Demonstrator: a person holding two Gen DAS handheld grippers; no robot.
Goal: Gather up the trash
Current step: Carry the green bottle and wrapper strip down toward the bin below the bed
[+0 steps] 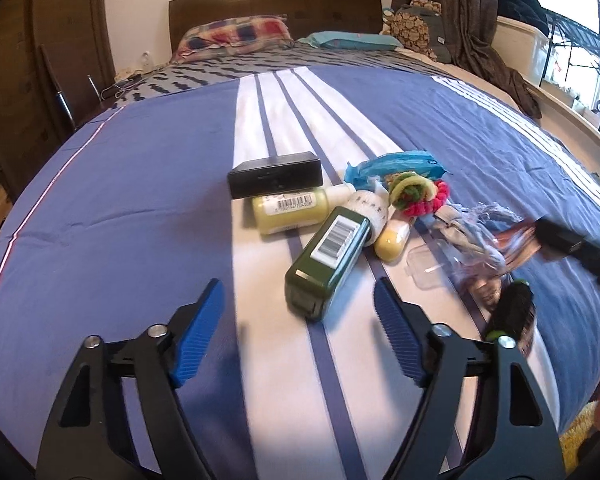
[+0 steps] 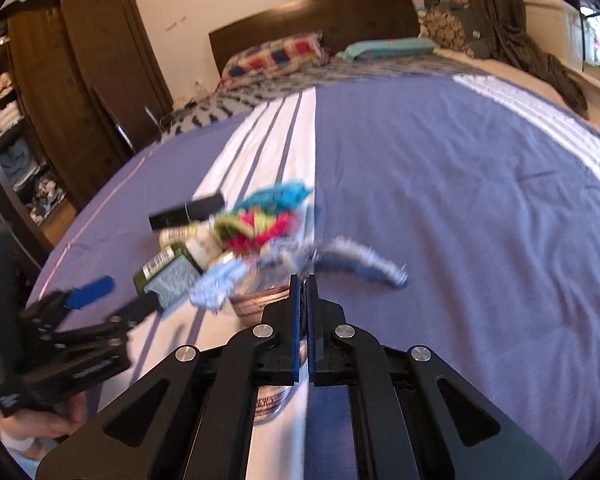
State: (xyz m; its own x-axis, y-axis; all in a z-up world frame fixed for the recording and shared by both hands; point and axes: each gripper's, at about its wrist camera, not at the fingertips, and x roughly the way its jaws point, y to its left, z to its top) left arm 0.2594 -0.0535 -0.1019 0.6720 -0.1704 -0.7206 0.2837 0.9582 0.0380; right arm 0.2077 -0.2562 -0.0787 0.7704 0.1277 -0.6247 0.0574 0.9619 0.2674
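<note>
A pile of items lies on the blue bedspread (image 1: 140, 200): a dark green bottle (image 1: 326, 264), a yellow bottle (image 1: 288, 210), a black box (image 1: 275, 174), a blue wrapper (image 1: 392, 162), colourful hair ties (image 1: 420, 194), a clear plastic lid (image 1: 426, 270), a brown striped wrapper (image 1: 516, 246) and a black brush (image 1: 510, 316). My left gripper (image 1: 300, 300) is open just short of the green bottle. My right gripper (image 2: 303, 280) is shut on the brown striped wrapper (image 2: 260, 300) at the pile's near edge; it also shows in the left wrist view (image 1: 572, 246).
Pillows (image 1: 236, 34) and a wooden headboard (image 1: 276, 4) are at the far end. A dark wardrobe (image 2: 80, 80) stands left of the bed. A curtain (image 1: 468, 12) and a window ledge are on the right. A frayed blue cloth strip (image 2: 360, 258) lies beside the pile.
</note>
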